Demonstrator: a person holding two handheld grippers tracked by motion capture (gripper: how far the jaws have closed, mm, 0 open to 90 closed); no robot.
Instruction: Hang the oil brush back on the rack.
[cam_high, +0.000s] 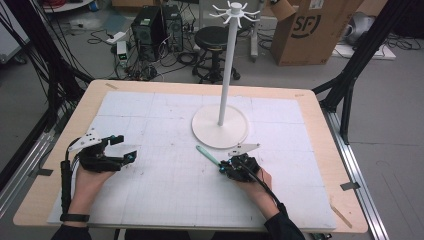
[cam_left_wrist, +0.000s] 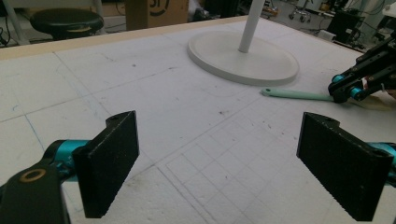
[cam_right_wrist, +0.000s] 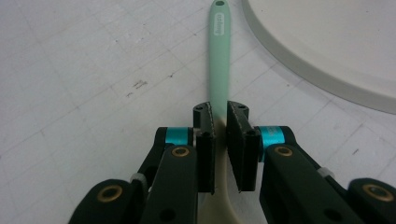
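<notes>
Now: right gripper (cam_right_wrist: 219, 135) jaws clamped on mint spatula (cam_right_wrist: 219, 51) handle; lift level, clear stand base (cam_right_wrist: 327, 51). Left gripper (cam_left_wrist: 219, 158) jaws wide, w/ nothing between.

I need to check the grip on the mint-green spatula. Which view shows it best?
The right gripper view: the spatula runs up between the closed jaws. The high view shows it small; the left gripper view shows its handle sideways.
</notes>
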